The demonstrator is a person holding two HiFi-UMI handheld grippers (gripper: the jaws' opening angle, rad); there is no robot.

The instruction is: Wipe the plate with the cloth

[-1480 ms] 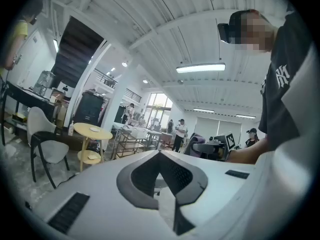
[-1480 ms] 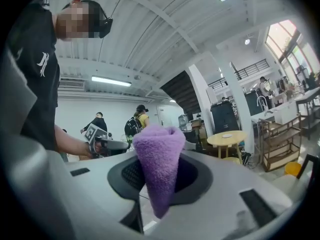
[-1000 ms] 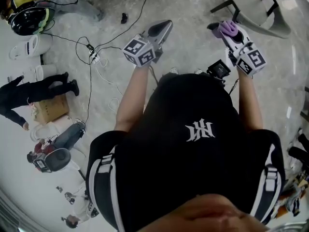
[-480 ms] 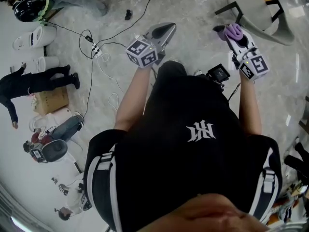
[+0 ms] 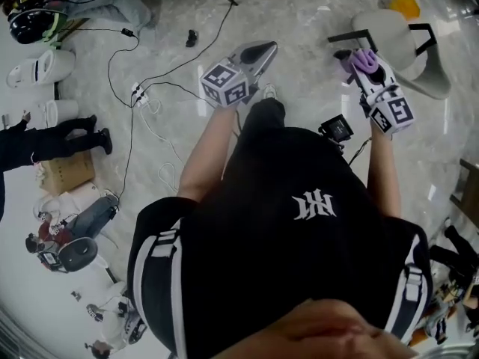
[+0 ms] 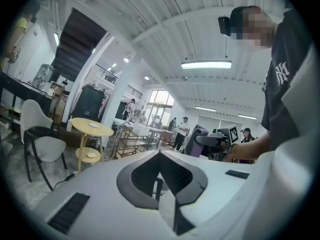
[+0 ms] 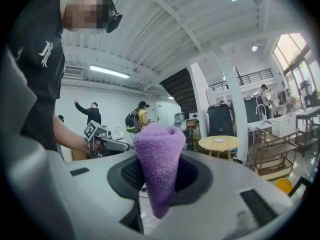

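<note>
My right gripper (image 5: 353,55) is shut on a folded purple cloth (image 5: 364,59), which fills the gap between its jaws as a plush cone (image 7: 159,164). My left gripper (image 5: 263,49) is shut with nothing in it; its jaws meet in the left gripper view (image 6: 159,157). Both are held out level above the floor, side by side and apart. Each shows in the other's view: the right gripper (image 6: 214,139) with the cloth (image 6: 199,134), and the left gripper (image 7: 109,144). A small flat white dish (image 7: 220,140), perhaps the plate, lies on a round yellow table (image 7: 223,144) some way off.
A white chair with a black frame (image 5: 400,36) stands just beyond the right gripper, with an orange thing (image 5: 408,4) behind it. Cables and a power strip (image 5: 142,94) lie on the marble floor at left. Several people stand around the room. Metal racks (image 6: 131,134) stand behind the yellow table (image 6: 91,129).
Both grippers have drifted forward, and the chair now lies closer to the right one. The cloth stays clamped, and the left jaws stay shut.
</note>
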